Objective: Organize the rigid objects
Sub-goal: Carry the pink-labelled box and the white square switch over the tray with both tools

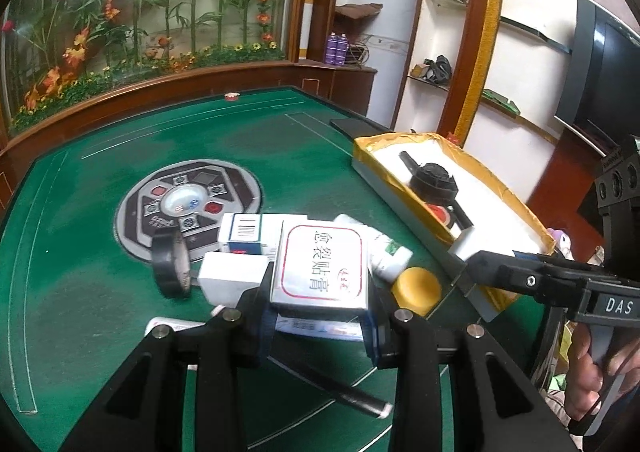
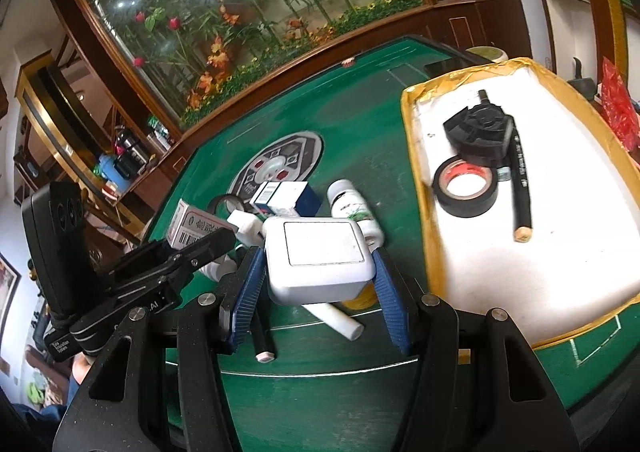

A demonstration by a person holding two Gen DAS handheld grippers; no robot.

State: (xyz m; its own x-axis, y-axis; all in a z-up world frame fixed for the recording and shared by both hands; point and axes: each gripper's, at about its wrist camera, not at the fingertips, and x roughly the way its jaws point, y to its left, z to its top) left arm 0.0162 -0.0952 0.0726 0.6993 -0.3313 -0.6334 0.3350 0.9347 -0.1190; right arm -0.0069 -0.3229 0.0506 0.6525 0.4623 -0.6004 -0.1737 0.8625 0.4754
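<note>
My left gripper point(image 1: 318, 292) is shut on a white carton with a red-bordered label point(image 1: 320, 264), held above the green table. In the right wrist view that carton point(image 2: 196, 226) shows at the left, barcode side up. My right gripper point(image 2: 320, 292) is shut on a white switch box point(image 2: 318, 256), its blue pads point(image 2: 248, 292) pressing both sides. Under both lies a pile: a black tape roll point(image 1: 172, 268), a blue-and-white carton point(image 1: 248, 232), a white bottle point(image 2: 348, 204), a yellow lid point(image 1: 416, 288) and a white tube point(image 2: 336, 320).
A white foam tray with a yellow taped rim point(image 2: 416, 156) stands at the right; it holds a black round part point(image 2: 480, 132), a black tape roll point(image 2: 466, 188) and a black marker point(image 2: 522, 188). A round control panel point(image 1: 188, 204) sits mid-table. A black pen point(image 1: 344, 396) lies near the front.
</note>
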